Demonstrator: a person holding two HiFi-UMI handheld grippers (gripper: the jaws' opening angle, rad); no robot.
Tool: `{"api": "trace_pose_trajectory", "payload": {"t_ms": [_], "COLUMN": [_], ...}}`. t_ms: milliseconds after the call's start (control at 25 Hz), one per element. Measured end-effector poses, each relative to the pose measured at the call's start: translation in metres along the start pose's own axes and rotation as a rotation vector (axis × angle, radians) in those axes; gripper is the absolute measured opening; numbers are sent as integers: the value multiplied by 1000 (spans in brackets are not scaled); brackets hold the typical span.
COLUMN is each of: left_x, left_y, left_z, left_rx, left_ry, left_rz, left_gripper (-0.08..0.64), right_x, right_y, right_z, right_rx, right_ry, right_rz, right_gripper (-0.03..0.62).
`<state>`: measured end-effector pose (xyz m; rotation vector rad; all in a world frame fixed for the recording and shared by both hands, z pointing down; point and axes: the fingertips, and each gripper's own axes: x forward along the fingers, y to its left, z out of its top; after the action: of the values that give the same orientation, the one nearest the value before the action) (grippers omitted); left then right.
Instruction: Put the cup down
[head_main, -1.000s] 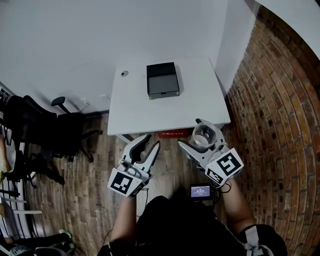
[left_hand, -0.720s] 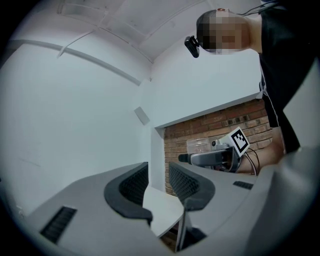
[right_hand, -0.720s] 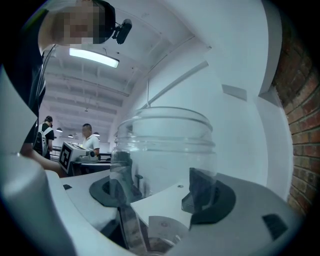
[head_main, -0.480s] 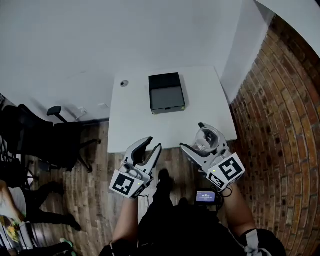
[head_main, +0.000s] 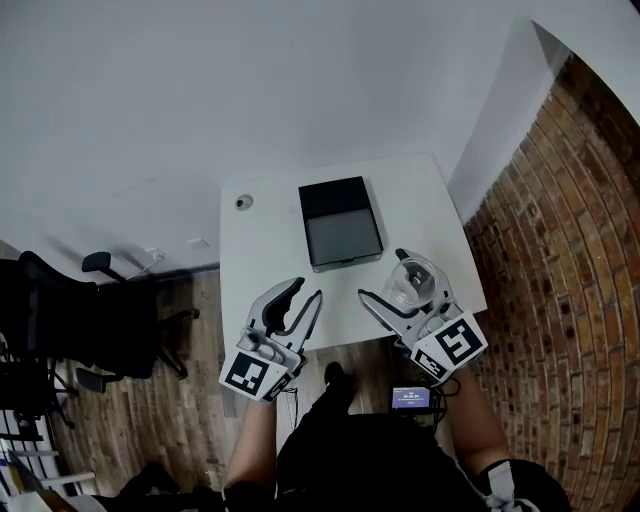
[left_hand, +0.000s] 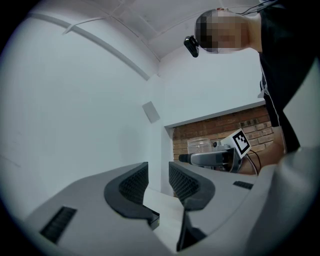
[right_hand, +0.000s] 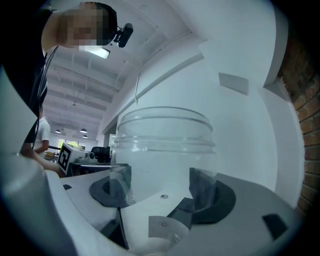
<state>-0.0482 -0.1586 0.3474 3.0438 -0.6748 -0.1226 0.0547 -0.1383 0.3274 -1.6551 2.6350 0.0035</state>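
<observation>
Holding the clear cup (right_hand: 165, 145) upright between widely spread jaws, my right gripper (right_hand: 161, 186) hangs over the near part of the white table (head_main: 260, 250). The cup is not yet set down, so I judge that lowering and releasing are left. It looks empty. Beside it, my left gripper (left_hand: 157, 182) has its jaws slightly apart on nothing. Ahead of both sits a black box (head_main: 340, 222); its contents I cannot tell.

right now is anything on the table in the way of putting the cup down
Nothing visible. The cup in the right tongs is over bare table; the box sits apart, further back.
</observation>
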Motion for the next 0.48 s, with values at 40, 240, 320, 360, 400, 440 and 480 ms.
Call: {"api": "trace_pose_trajectory", "payload": {"t_ms": [40,240,320,360,400,440,480], "left_x": [3,15,21,25,28,31,34], "left_y": [7,32,36,38,39,40,40], "left_z": [2,-3,-5,-4,-4,-6,-8], "left_rx": [-4,-8,-19,-26,-29,-28,-24], "left_ry": [-6,7,8,3,2,6,13], "left_rz": [-1,-12,-8,-4,-1,0,1], "left_gripper": [120,120,120,120,120,120,120], "right_x": [7,31,34,36,37,38,38], "right_y": [-2,-14,-21,-25,-29,-32,-36], "right_z": [0,-4,-6,-7,-8,-8,-9], "right_rx": [-3,-3,2,4,5,6,7], "right_ry": [0,7,10,10,10,10,9], "right_rz": [-4,-17,-21,-21,-21,-19,-16], "right_gripper": [382,382,382,382,382,382,382]}}
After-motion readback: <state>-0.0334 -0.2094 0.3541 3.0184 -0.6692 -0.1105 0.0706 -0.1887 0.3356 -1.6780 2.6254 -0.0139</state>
